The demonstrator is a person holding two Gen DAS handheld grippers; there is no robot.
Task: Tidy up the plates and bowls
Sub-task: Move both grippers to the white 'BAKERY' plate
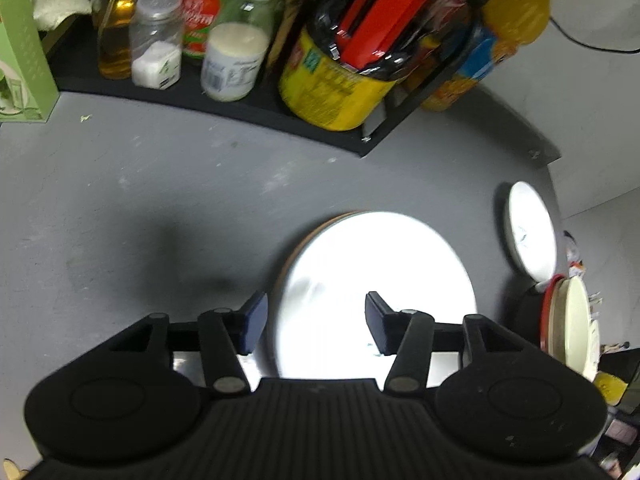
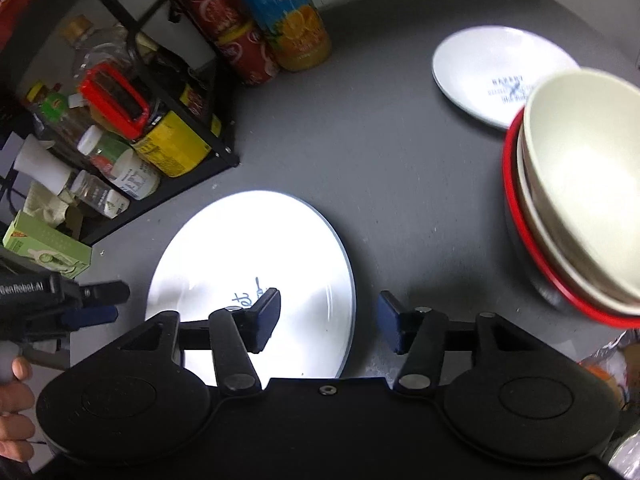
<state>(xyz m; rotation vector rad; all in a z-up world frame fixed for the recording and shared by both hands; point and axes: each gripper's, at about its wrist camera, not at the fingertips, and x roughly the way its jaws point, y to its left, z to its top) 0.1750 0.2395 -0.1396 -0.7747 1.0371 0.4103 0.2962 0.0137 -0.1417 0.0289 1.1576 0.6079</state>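
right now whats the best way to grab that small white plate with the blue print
Take the small white plate by its rim, probably the edge facing the bare tabletop. It lies flat, so only the thin lip offers a pinch. The stacked bowls overlap its other side, blocking that approach. One finger must slide under the lip.

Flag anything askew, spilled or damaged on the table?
Bowl stack: the cream bowls sit tilted and off-centre inside the red-rimmed one, not nested flush. Large white plate and small printed plate lie flat and look intact. No spills seen.
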